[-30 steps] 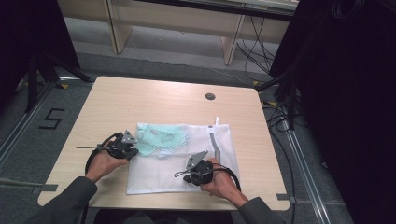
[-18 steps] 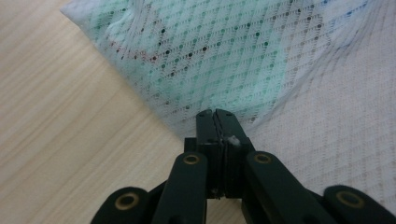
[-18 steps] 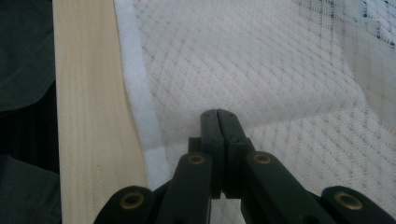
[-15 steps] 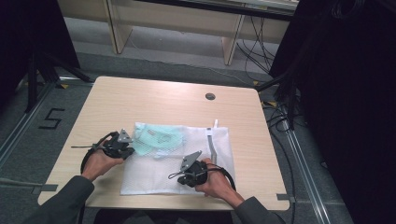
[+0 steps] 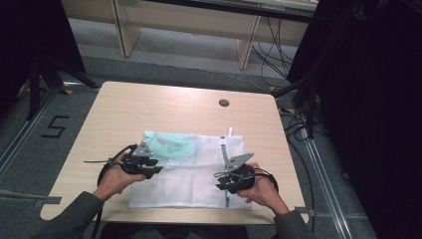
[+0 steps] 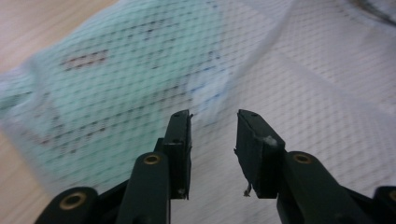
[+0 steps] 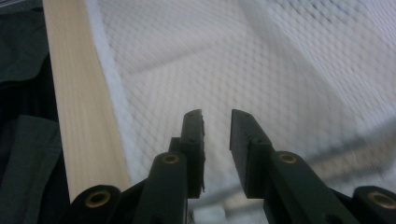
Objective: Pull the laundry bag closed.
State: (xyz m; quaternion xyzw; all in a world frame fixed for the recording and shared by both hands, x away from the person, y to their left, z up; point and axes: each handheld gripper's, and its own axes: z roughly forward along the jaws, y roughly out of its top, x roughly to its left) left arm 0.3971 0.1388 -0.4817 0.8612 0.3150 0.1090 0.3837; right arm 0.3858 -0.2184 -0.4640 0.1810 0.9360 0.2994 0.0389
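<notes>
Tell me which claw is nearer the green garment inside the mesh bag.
Left. The left claw sits at the green garment edge, over the mesh bag. The right claw is by the bag's zipper side, well away from it.

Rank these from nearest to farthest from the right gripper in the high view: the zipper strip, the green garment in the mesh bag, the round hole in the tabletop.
From the right gripper:
1. Zipper strip, right beside it on the bag's right part.
2. Green garment, inside the bag's upper left corner.
3. Round hole, near the table's far edge.

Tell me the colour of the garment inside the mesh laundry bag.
Pale mint green garment, seen through the white mesh bag; the left gripper view shows it best.
</notes>
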